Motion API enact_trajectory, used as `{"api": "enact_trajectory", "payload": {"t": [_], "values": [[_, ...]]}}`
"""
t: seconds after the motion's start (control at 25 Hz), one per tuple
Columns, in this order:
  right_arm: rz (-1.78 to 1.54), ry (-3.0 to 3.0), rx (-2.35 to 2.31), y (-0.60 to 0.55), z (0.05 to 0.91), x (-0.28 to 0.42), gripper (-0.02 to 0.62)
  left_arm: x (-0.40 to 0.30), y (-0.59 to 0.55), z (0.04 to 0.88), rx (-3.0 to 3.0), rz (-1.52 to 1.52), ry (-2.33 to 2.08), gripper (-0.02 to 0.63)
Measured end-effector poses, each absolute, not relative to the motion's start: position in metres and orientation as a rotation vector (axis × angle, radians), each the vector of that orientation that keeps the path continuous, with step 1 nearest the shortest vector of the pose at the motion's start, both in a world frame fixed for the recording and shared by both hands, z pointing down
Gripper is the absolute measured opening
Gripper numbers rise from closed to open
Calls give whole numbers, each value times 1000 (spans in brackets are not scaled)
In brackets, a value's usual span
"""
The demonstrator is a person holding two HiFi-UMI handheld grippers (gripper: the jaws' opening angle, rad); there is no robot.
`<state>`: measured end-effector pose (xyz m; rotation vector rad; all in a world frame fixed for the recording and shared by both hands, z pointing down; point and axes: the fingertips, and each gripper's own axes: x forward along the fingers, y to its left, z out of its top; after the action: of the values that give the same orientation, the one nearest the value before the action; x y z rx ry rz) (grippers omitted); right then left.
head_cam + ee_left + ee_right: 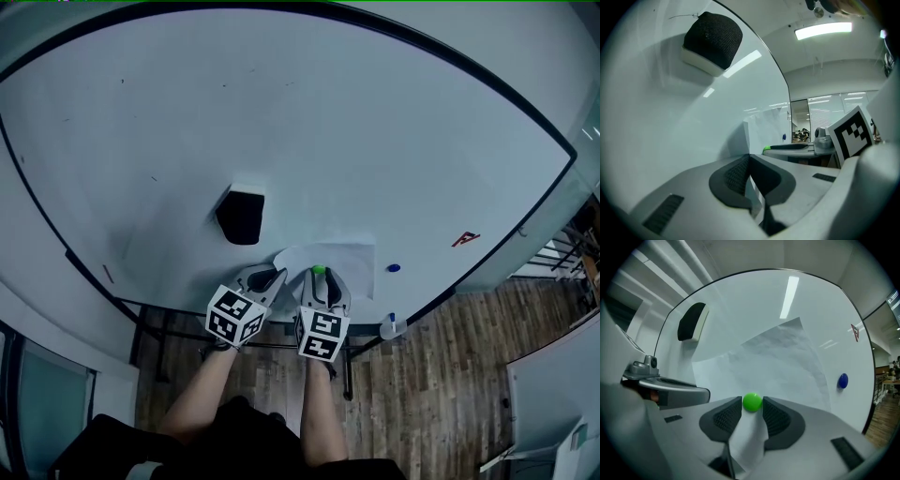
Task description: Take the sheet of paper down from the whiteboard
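Note:
A white sheet of paper hangs low on the whiteboard, pinned by a green magnet. My left gripper is at the sheet's left corner. In the left gripper view its jaws are shut on the paper's edge, which runs down between the pads. My right gripper stands open, its fingertips on either side of the green magnet. The paper's lower part lies loose between those jaws. Both grippers sit side by side against the board.
A black eraser sticks to the board up and left of the sheet. A blue magnet sits right of the sheet and a small red mark farther right. A marker rests on the board's lower ledge. Below is wooden floor.

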<state>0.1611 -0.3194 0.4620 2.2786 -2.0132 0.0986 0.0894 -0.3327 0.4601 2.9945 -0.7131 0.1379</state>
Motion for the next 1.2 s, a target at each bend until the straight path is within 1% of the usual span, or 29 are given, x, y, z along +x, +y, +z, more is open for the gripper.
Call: {"api": "enact_trajectory", "payload": {"t": [0.36,1.2], "values": [[89,-1963,2344,-321,461,163,135,89,-334,459,3002,134,-687,21],[103,-1990,2282,-322,462,162,133,86,-332,467,2973,141,-715,21]]}}
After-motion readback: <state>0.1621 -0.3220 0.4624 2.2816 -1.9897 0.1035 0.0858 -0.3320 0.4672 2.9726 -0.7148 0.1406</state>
